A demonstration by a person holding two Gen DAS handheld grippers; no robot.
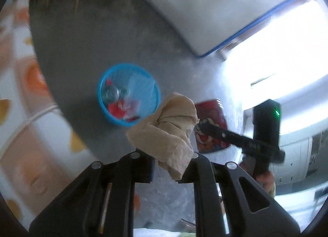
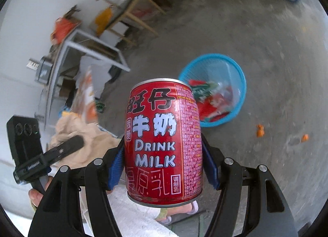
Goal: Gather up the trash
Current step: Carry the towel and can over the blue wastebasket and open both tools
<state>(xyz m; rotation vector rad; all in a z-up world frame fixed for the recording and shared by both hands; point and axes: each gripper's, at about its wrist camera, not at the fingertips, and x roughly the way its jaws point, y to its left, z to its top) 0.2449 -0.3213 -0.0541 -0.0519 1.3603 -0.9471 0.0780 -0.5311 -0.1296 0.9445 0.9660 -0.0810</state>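
Left gripper point(image 1: 172, 167) fingers pinch crumpled beige paper napkin point(image 1: 166, 132); right gripper point(image 2: 164, 165) fingers clamp red milk can point(image 2: 162, 140). Could miss blue plastic basket point(image 2: 235, 66), mid-right, if released early.

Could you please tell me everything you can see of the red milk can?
The red milk can is a short, slightly barrel-shaped metal tin with silver rims, printed with white Chinese characters and "DRINK MILK", plus fine print down one side. It looks undented. It stands upright in the right claw, whose blue pads press on both its sides, and is held in the air above the grey floor, nearer the camera than the blue basket.
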